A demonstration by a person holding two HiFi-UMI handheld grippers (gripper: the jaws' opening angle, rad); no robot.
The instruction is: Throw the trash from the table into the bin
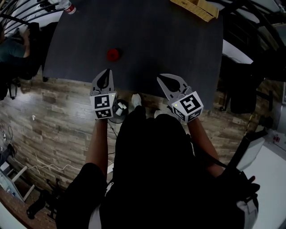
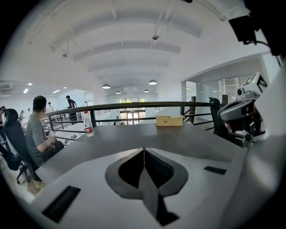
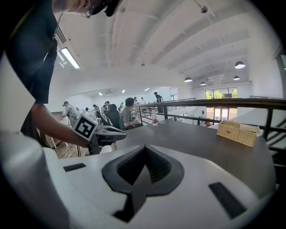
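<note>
At the tabletop's near edge, the left claw and right claw are fully closed and empty. The red piece of trash lies on the tabletop untouched (no bin in view), so I judge nothing done yet.

The small red object on the dark grey table is too small to identify, and the tan woven basket and clear plastic bottle are cut off by the top edge.
</note>
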